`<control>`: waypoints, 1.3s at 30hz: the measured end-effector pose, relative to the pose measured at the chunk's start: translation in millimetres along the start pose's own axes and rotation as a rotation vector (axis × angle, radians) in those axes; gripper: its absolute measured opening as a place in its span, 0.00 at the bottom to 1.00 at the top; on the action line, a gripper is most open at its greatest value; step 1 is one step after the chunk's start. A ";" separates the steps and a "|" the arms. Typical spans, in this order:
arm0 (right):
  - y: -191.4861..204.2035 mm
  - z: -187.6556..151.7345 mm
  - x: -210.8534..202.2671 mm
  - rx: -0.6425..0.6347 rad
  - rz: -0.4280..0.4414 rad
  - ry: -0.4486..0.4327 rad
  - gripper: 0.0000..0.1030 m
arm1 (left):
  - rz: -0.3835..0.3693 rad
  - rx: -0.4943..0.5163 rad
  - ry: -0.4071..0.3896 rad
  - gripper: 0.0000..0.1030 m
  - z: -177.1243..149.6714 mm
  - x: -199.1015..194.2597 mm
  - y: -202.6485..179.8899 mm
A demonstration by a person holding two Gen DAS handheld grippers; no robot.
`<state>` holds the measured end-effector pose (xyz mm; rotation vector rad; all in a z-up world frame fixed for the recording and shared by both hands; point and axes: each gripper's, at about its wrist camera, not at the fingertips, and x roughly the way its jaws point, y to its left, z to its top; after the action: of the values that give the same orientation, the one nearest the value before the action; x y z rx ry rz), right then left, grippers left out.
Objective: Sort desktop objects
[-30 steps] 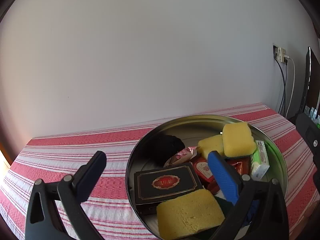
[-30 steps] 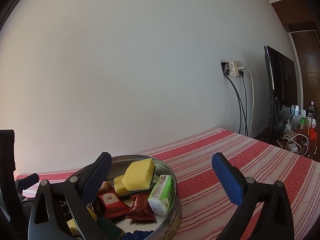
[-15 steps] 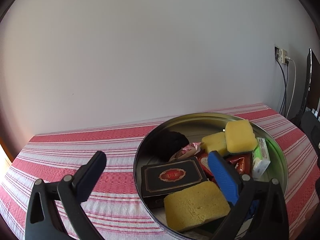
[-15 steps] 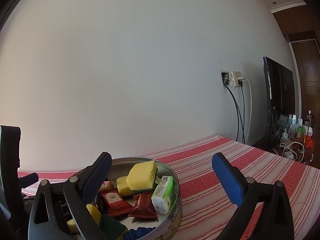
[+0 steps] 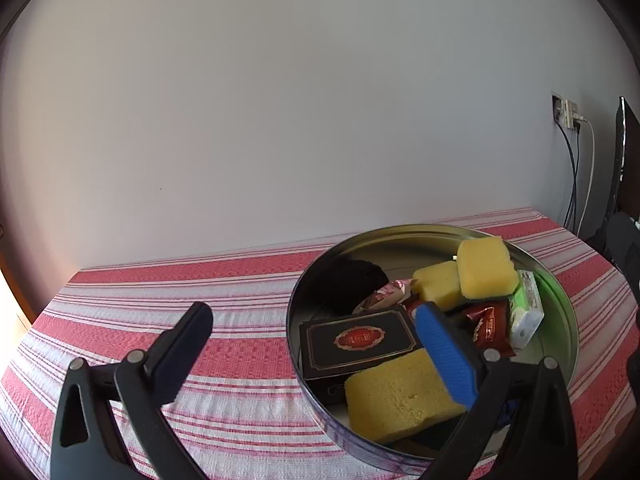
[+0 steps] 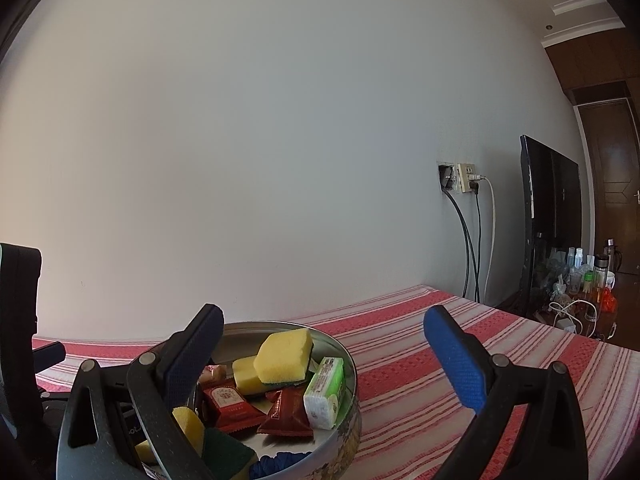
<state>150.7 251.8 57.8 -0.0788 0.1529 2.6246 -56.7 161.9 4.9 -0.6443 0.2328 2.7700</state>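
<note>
LEFT WRIST VIEW
left gripper (image 5: 312,332): jaws spread wide, holding nothing; left finger over the cloth, right blue-padded finger over the tin
round tin (image 5: 558,292): one, metal, on the right half of the table, lid off
striped tablecloth (image 5: 160,304): red and white, covers the table
yellow sponges: three – one large at the near side (image 5: 396,394), two stacked at the far right (image 5: 484,266)
black box (image 5: 356,340): one, red-gold emblem, lies flat in the middle of the tin, touching the near sponge
red packets (image 5: 488,326): at least two, partly hidden behind the blue finger
green-white pack (image 5: 526,314): one, against the tin's right wall
small pink candy (image 5: 386,292): one, far of the box
dark round item (image 5: 354,280): one, far left in the tin, cannot tell what it is

RIGHT WRIST VIEW
right gripper (image 6: 324,336): jaws wide apart, empty; left finger over the tin's edge, right finger over bare cloth
tin (image 6: 352,364): near left
sponges visible: two stacked yellow (image 6: 284,354), one more near edge
red packets: two (image 6: 232,402)
green-white pack (image 6: 326,386): one, leaning on the tin's right wall
wall socket (image 6: 460,178): cables hanging down
dark screen (image 6: 552,208): one, far right
</note>
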 end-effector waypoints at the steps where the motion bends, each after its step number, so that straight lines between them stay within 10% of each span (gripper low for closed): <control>1: -0.1 0.0 -0.8 -0.003 -0.004 -0.007 0.99 | 0.001 -0.009 0.005 1.00 -0.3 0.7 1.9; 19: 8.7 -0.2 -14.7 -0.075 -0.033 -0.093 0.99 | 0.107 -0.004 -0.053 1.00 -4.0 -23.5 15.2; 39: 13.8 -1.3 -15.8 -0.087 -0.030 -0.092 0.99 | 0.043 -0.041 -0.009 1.00 -3.2 -21.7 22.6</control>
<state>157.7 232.1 59.1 0.0101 0.0049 2.5987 -43.8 134.6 13.9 -0.6446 0.1908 2.8253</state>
